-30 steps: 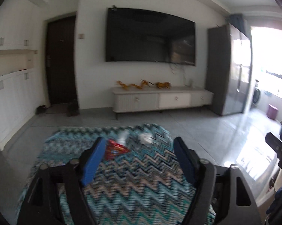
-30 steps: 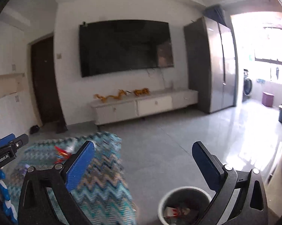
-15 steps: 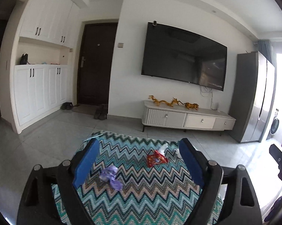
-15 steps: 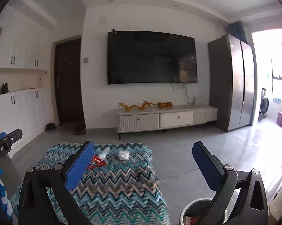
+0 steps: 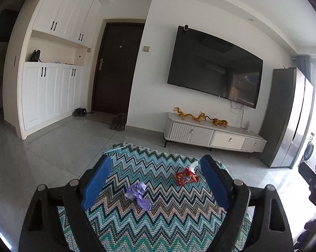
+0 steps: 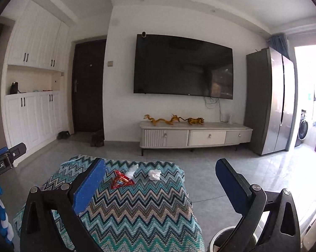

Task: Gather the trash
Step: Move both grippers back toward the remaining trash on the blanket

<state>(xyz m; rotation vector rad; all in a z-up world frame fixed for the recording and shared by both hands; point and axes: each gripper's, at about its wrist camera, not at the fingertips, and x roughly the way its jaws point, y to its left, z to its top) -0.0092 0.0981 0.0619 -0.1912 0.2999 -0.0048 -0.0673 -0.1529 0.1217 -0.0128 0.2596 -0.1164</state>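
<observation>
A table with a zigzag cloth carries trash. A crumpled purple wrapper lies between the fingers of my open, empty left gripper, a little beyond the tips. A red snack wrapper and a clear plastic scrap lie further right. In the right wrist view the red wrapper, the clear scrap and a white crumpled tissue lie on the cloth. My right gripper is open and empty, above the table's right edge.
A round bin with trash stands on the floor right of the table, partly hidden by my right finger. A TV console with gold figurines, a wall TV, a grey fridge and white cabinets line the walls.
Both views have swung left and up. The purple wrapper has come into the left view, now between the left fingers. The bin has slid to the right view's bottom edge.
</observation>
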